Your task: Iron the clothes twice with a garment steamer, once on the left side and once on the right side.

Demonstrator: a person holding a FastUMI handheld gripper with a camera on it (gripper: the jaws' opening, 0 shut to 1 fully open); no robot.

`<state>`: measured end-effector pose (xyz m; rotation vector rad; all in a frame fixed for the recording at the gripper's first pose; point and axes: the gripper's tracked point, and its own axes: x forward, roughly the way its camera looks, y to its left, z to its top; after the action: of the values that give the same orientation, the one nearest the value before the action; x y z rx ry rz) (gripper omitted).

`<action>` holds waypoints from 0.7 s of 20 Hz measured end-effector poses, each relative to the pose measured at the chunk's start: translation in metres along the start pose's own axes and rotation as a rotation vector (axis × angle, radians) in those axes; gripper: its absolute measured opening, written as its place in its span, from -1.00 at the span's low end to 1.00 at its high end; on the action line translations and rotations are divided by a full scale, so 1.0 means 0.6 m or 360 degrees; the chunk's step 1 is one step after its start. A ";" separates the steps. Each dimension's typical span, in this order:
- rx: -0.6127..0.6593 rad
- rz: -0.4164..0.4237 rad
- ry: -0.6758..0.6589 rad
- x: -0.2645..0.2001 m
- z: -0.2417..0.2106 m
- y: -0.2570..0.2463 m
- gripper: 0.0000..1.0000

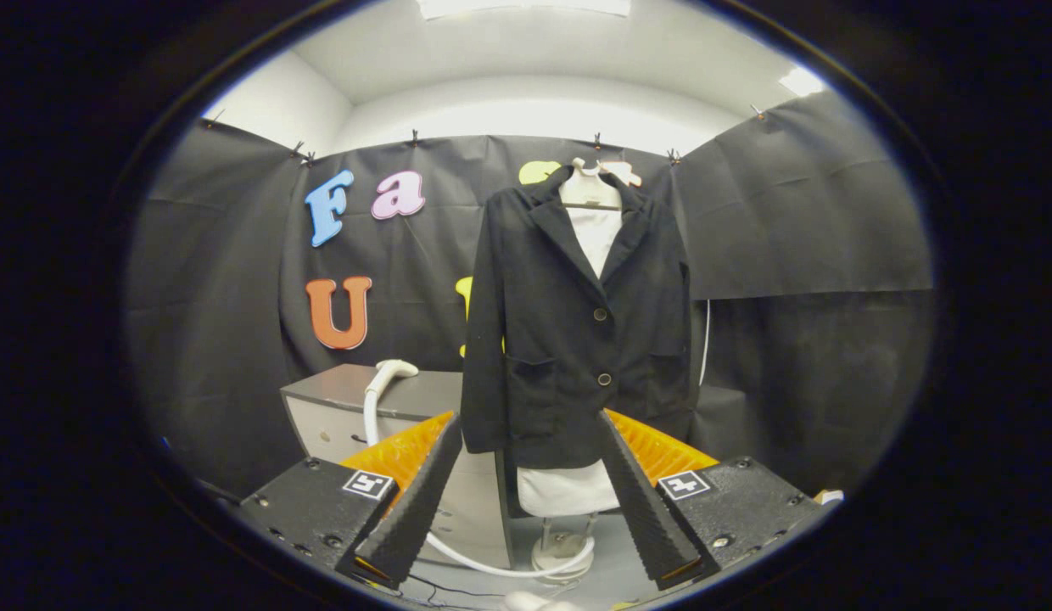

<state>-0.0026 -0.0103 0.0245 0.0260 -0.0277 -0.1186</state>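
A black blazer [577, 322] hangs buttoned on a white dress form, well beyond the fingers and facing me. The form's white base [564, 556] and stand show below the hem. The white garment steamer head [393, 372] rests on a grey cabinet [365, 399] to the left of the blazer, and its white hose [458, 556] curls down to the floor. My gripper [530, 433] is open, its two fingers spread wide with nothing between them, far short of both steamer and blazer.
Black cloth walls close the booth on all sides. The grey cabinet with white drawers stands left of the dress form. Thin dark cables lie on the floor near the stand's base.
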 end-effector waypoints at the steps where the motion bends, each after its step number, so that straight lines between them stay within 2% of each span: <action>1: 0.0001 -0.0004 0.0001 0.001 0.002 0.002 0.97; 9: 0.0014 -0.0011 0.0016 0.016 0.012 0.023 0.97; 14: 0.0013 0.0044 0.0055 0.063 0.027 0.062 0.97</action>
<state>0.0385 0.0215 0.0426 0.0356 0.0058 -0.0906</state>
